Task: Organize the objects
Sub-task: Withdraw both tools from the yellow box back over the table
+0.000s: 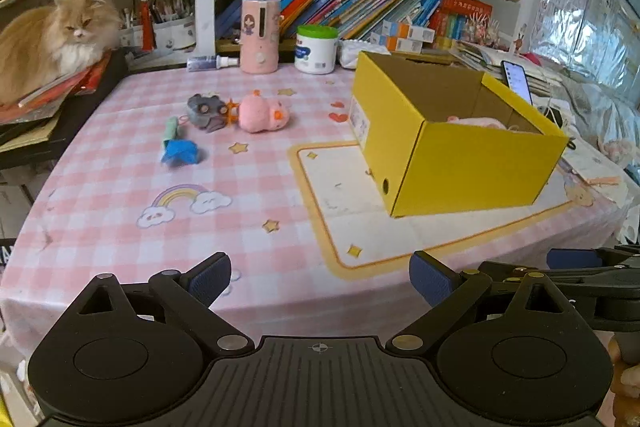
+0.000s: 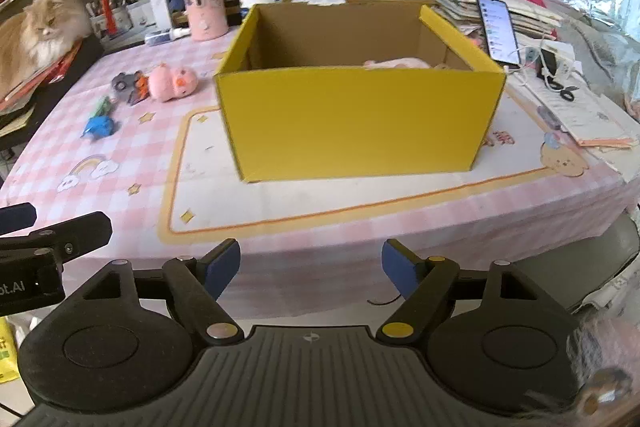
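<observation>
Left hand-held gripper (image 1: 320, 277): jaws spread wide, nothing between the pads; poised over the near tabletop (image 1: 120, 187) edge.
Right hand-held gripper (image 2: 311, 267): jaws apart, empty, also over the near edge.
Yellow box (image 2: 360, 123): one, open-topped, straight ahead of the right hand-held gripper, ahead and right of the left one; long axis runs left-right in the right view, and angles away to the right in the left view.
Inside box: one pale pink soft item (image 2: 400, 63), far right corner, mostly hidden by the wall.
Loose toys, count four, ahead-left of both grippers: pink plush (image 1: 262, 113) on its side, snout toward the right; grey toy (image 1: 206, 111) touching it; green piece (image 1: 171, 131); blue piece (image 1: 182, 151) just beside the green.
Left view only: box end label (image 1: 359, 121), round finger hole (image 1: 385, 186).
Right view only: box interior floor; scissors (image 2: 564, 91); full phone screen (image 2: 498, 29).
Cat (image 1: 52, 35): one, far left, lying on books.
</observation>
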